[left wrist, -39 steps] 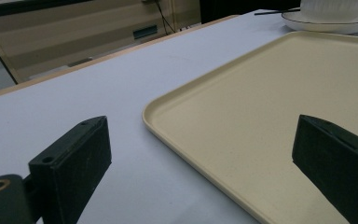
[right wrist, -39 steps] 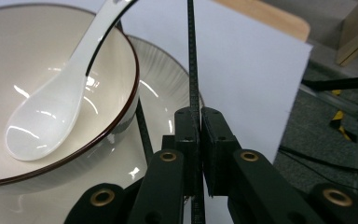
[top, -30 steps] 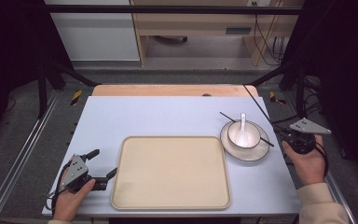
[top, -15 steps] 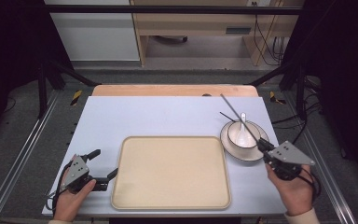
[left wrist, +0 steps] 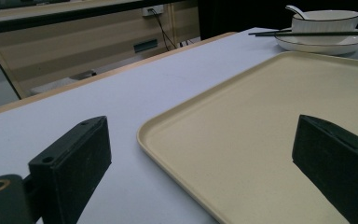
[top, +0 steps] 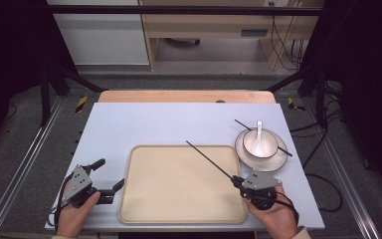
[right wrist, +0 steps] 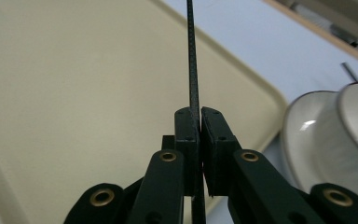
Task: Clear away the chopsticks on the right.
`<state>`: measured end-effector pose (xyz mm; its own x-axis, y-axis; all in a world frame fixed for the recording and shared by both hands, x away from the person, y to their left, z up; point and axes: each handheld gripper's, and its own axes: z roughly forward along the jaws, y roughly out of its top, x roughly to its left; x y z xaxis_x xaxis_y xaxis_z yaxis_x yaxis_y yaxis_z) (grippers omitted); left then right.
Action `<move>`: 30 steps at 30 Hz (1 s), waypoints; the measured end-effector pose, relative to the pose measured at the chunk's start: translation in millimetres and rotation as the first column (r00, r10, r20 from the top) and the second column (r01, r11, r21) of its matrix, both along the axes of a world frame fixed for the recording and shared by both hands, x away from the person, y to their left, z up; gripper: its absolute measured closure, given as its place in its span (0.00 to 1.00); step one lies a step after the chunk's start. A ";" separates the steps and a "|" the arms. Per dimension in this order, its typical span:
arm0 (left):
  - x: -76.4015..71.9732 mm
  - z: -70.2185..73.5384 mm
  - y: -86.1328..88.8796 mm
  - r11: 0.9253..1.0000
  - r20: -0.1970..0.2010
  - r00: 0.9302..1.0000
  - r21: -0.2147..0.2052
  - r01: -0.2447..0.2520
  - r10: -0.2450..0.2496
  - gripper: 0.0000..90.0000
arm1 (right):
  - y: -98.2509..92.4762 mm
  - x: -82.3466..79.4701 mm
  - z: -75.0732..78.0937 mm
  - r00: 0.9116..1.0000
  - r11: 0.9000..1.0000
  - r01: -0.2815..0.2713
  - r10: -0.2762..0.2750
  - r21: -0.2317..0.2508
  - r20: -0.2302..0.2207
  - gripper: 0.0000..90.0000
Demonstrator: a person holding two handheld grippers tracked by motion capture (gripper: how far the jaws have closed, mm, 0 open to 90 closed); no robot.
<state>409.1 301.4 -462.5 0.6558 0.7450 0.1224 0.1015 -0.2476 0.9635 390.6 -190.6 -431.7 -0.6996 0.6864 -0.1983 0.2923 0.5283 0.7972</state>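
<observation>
While the left gripper (top: 105, 175) is resting with its fingers spread at the tray's (top: 179, 211) left edge, the right gripper (top: 238, 181) is pinching one black chopstick (top: 211, 162), slanting over the tray; the other chopstick (top: 283, 150) is lying across the bowl (top: 260, 144) on the worktop (top: 154, 124).
</observation>
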 end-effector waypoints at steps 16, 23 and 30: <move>-1.2 -1.0 -6.5 1.000 -0.005 1.000 0.010 0.017 -0.017 0.05 | 26.6 -1.3 -16.9 0.989 1.000 -0.012 0.015 0.019 -0.145 0.95; 0.6 0.0 -8.2 1.000 -0.003 1.000 0.013 0.015 -0.015 0.05 | 27.3 0.0 -22.9 0.982 1.000 0.011 -0.010 0.005 -0.191 0.95; -1.0 0.6 -7.0 1.000 0.000 1.000 0.016 0.006 -0.006 0.04 | 28.9 2.7 -27.3 0.978 0.999 0.028 -0.032 -0.023 -0.206 0.95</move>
